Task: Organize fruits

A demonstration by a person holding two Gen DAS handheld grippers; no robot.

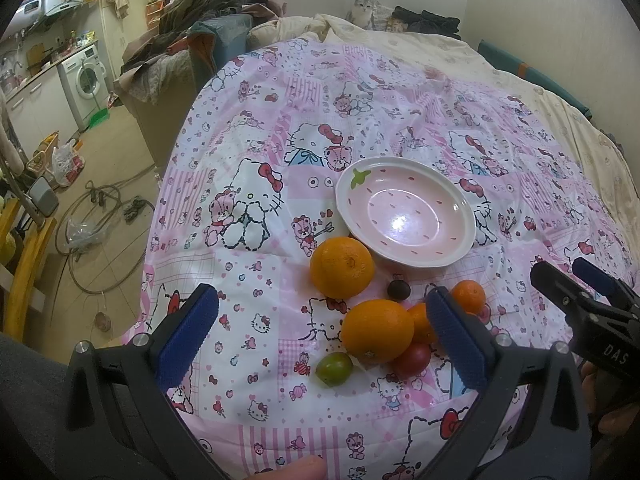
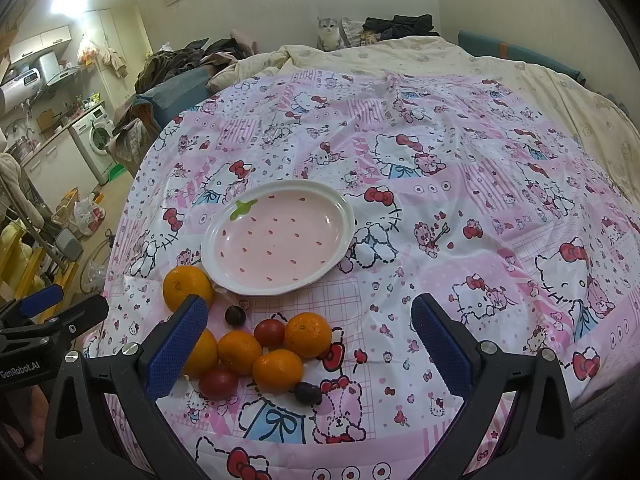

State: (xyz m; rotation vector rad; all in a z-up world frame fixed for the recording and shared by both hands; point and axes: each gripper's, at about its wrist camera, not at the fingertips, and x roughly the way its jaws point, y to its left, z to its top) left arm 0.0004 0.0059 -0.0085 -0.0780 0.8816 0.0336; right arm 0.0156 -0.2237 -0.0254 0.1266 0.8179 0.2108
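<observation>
An empty pink strawberry-pattern plate (image 1: 404,216) (image 2: 278,240) sits on the Hello Kitty cloth. In front of it lie loose fruits: a big orange (image 1: 342,267) (image 2: 187,286), another big orange (image 1: 377,330), small oranges (image 2: 308,334) (image 2: 277,370) (image 2: 239,351), red tomatoes (image 1: 411,359) (image 2: 269,332) (image 2: 218,382), a green fruit (image 1: 334,368) and dark plums (image 1: 398,290) (image 2: 235,315) (image 2: 307,393). My left gripper (image 1: 320,336) is open and empty, just short of the fruit. My right gripper (image 2: 310,344) is open and empty above the pile.
The cloth (image 2: 460,208) covers a bed; its left edge drops to the floor (image 1: 112,184). A cat (image 2: 329,34) sits at the far end by piled clothes (image 1: 208,20). A washing machine (image 1: 86,80) stands at the far left.
</observation>
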